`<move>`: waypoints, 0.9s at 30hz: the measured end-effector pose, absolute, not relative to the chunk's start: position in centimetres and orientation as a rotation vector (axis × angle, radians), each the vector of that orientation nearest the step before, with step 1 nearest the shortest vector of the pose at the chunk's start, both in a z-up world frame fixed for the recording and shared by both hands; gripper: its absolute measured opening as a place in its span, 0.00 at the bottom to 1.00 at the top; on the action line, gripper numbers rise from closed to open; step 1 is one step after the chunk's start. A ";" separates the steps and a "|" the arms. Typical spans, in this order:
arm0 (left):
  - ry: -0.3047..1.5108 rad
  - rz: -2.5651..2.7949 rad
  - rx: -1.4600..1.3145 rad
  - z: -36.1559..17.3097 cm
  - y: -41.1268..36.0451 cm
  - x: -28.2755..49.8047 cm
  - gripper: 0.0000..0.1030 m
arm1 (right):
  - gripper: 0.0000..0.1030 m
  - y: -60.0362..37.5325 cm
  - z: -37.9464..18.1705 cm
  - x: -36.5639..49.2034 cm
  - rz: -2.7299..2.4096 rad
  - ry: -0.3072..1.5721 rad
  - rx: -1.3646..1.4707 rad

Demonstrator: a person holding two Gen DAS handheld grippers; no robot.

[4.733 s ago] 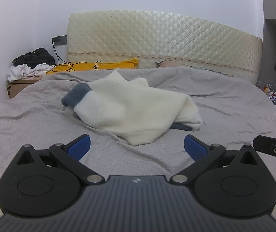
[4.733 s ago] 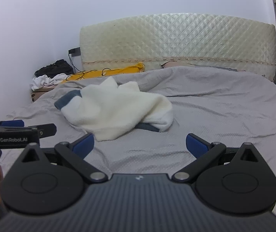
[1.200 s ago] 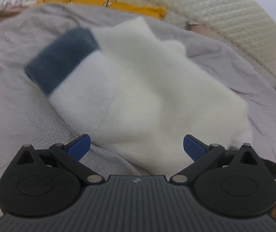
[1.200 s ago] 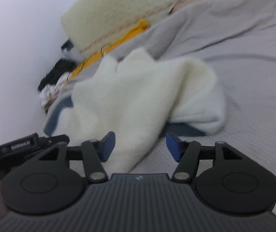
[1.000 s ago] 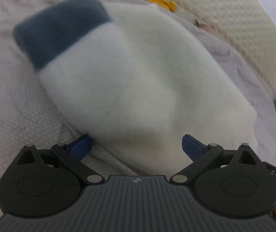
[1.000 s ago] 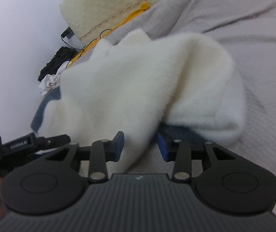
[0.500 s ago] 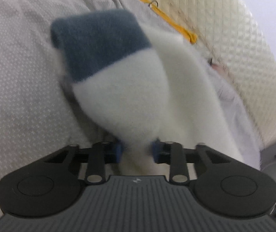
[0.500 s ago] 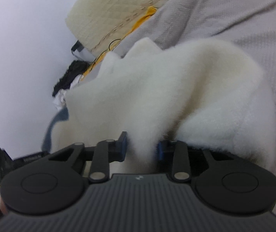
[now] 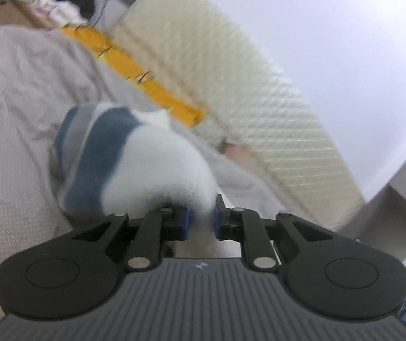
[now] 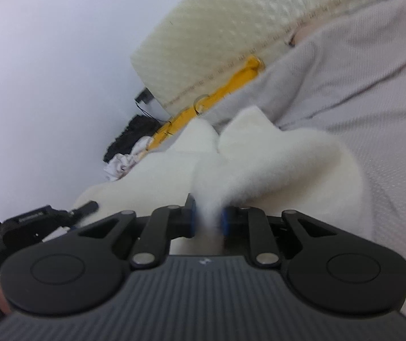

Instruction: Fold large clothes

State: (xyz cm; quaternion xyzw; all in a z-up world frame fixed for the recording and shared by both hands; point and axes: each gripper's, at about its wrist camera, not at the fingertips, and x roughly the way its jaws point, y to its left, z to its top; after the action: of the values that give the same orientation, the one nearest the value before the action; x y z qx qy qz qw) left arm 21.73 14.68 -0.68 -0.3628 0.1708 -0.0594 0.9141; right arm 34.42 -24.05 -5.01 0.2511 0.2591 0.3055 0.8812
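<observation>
Pinching the white fleece garment (image 9: 157, 170) at its near edge, your left gripper (image 9: 200, 223) and right gripper (image 10: 207, 221) have just clamped their fingers on it; bare grey bedspread (image 10: 387, 130) lies open to the right.

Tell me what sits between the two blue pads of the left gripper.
A pinched fold of the white fleece garment fills the gap in the left gripper, jaws having just closed on it. The left wrist view shows this.

Both grippers clamped on the fleece.

My left gripper (image 9: 200, 224) just finished closing, jaws nipped on white fluffy fabric with only a thin gap between the blue pads (image 9: 185, 224). My right gripper (image 10: 208, 221) did the same, pinching a fold. Both views are tilted, and my left-hand fingers (image 10: 1, 299) show at the edge.
</observation>
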 end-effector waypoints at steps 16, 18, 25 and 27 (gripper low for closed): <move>0.260 -0.233 -0.637 6.4 12.1 0.1 0.18 | 0.19 -27.5 3.7 16.7 0.612 0.347 0.481; 0.280 -0.237 -0.642 5.6 11.8 -0.1 0.18 | 0.20 -28.0 3.1 16.3 0.579 0.383 0.515; 0.497 -0.196 -0.700 0.1 10.3 7.1 0.18 | 0.20 -29.6 -3.5 20.4 0.445 0.604 0.666; 0.547 -0.198 -0.705 -1.3 9.9 9.6 0.18 | 0.20 -29.8 -5.9 21.9 0.410 0.678 0.686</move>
State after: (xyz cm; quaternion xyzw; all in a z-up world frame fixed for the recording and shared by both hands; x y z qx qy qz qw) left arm 9.55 9.94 -1.30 -0.3402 0.2640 -0.0954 0.8975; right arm 21.90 -29.82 -5.86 0.3277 0.3235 0.1959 0.8658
